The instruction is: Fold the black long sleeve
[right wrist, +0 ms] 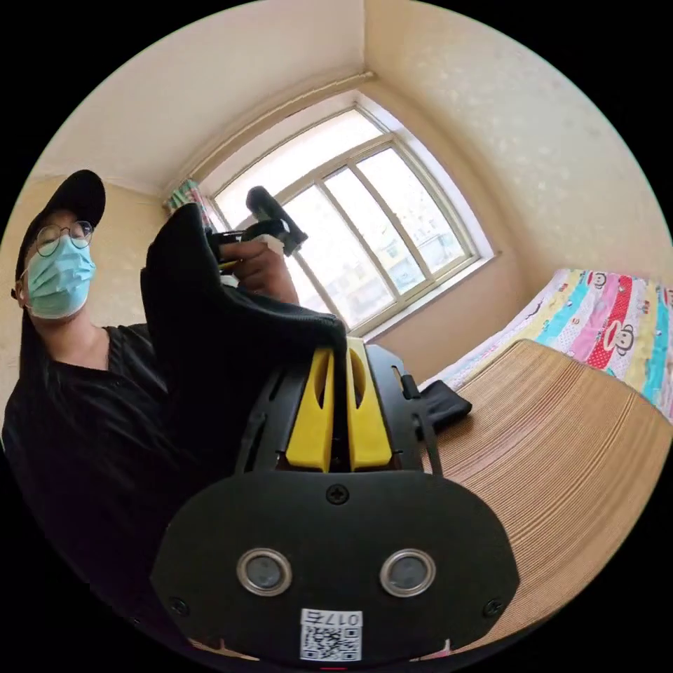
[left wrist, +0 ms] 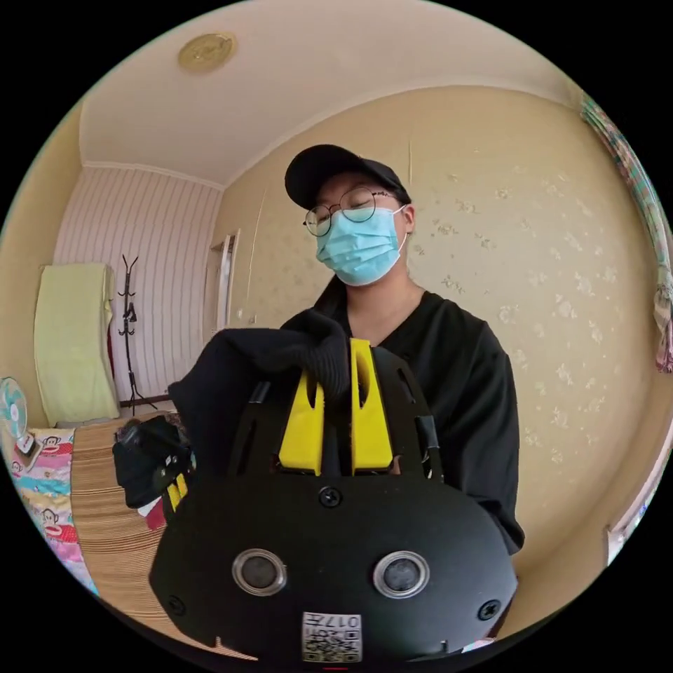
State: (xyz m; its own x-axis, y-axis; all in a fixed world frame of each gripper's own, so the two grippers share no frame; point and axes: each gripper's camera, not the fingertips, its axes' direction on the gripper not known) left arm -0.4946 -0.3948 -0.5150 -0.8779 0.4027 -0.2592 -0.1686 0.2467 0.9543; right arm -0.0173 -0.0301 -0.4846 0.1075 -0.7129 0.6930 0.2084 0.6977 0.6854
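Yellow jaws of our left gripper sit right under the lens in the left gripper view, pinched narrow on a bunched fold of the black long sleeve, so the cloth is clamped between both of them. Same story in the right gripper view: the right gripper has its 2 jaws nearly together with a ribbed edge of the shirt trapped between them. So we've got the garment held up in the air in front of the person's chest, hanging between the 2 tools, not lying on the striped mat yet. In the left gripper view the other gripper pokes in low at the left, and in the right gripper view we can see a hand holding the other tool up against the window. Over on the mat there's a small dark object, can't tell what it is. A cartoon bedsheet runs along the mat's far edge. Our guess is we're at the pick-up-and-shake-out step, nothing folded so far. Next move probably calls for spreading the 2 grips apart so the shirt hangs flat, then lowering it onto the mat without letting the fabric bunch or slip out of either pinch.
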